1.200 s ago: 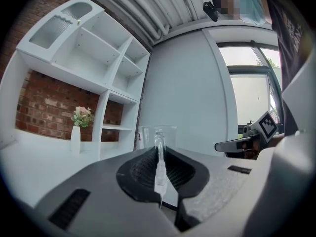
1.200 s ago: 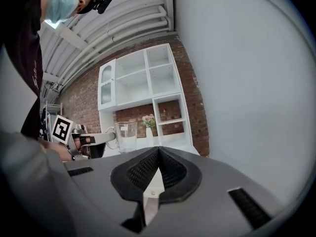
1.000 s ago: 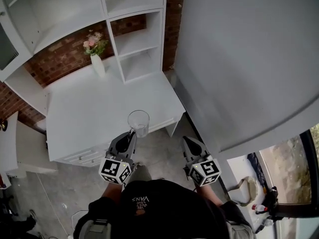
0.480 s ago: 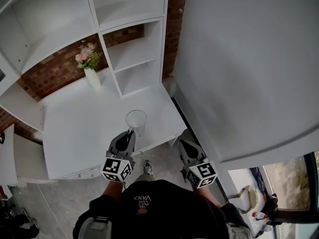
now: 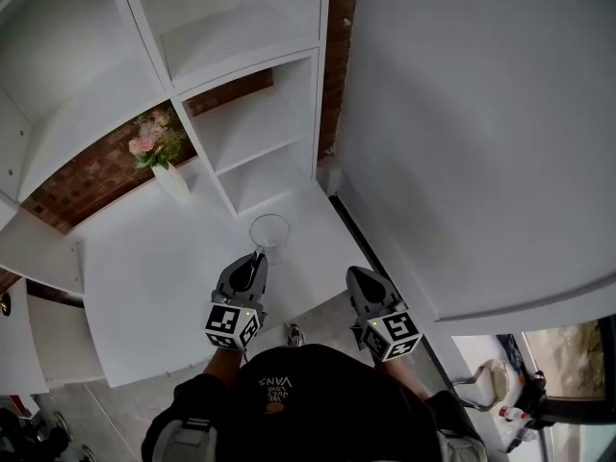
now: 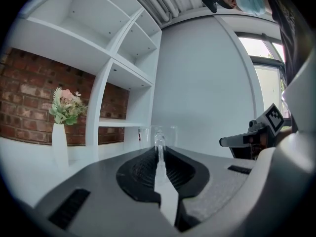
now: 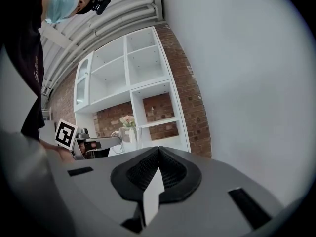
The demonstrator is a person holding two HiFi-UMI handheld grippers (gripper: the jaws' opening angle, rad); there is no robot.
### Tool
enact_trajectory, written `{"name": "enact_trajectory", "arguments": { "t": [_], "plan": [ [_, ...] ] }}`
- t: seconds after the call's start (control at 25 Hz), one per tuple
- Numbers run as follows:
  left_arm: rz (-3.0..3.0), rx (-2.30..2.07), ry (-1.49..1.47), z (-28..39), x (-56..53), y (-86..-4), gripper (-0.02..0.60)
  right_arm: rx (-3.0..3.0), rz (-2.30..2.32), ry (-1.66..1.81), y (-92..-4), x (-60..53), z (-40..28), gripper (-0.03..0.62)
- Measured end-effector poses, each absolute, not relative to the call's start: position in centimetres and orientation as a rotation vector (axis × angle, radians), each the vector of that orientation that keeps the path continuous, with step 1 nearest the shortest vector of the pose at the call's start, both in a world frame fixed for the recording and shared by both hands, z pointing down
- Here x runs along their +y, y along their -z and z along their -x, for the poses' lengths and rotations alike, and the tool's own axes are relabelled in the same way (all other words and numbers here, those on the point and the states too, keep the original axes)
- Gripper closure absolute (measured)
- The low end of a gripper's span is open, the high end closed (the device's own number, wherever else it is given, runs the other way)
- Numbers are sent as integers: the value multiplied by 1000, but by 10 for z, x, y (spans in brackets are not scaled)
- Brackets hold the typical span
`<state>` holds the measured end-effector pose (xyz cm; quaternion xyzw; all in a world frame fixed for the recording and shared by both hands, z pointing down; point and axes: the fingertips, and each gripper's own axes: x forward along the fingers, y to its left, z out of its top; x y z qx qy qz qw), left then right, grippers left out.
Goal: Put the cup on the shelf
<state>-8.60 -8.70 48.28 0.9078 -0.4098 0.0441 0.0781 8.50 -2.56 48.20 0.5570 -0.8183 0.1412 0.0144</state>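
Observation:
A clear glass cup [image 5: 269,234] hangs upright over the white desk [image 5: 173,277], pinched by its near rim in my left gripper [image 5: 256,255]. In the left gripper view the jaws are shut on the cup's wall [image 6: 159,138], with the glass rising just past the tips. The white shelf unit [image 5: 245,128] with open cubbies stands straight ahead of the cup. My right gripper [image 5: 357,278] hovers to the right over the desk's edge, shut and holding nothing; in its own view the cup [image 7: 129,134] shows at the left.
A white vase of pink flowers [image 5: 166,166] stands on the desk left of the cubbies, against a brick wall [image 5: 91,176]. A large white wall [image 5: 481,133] runs close along the right. The shelf's upright [image 6: 101,107] is left of the cup.
Both grippers and the cup have moved forward over the desk toward the shelf cubbies. The left gripper's hold on the cup is unchanged.

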Motion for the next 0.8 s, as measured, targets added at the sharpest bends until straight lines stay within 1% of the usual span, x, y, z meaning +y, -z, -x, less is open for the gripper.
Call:
{"name": "enact_trajectory", "arguments": {
  "t": [0.24,0.44,0.8],
  "plan": [
    [-2712,-1206,-135,96,-121,-490,557,-2538,-1752,-461,-487,-60,-72,594],
    [-2664,-1269,-142,96,-143,-502,557,-2574,-1668,-482,-493,-82,-68,594],
    [-2563,-1466,-159,72,-180,-518,557,-2665,-1362,-480,-511,-122,-77,594]
  ]
}}
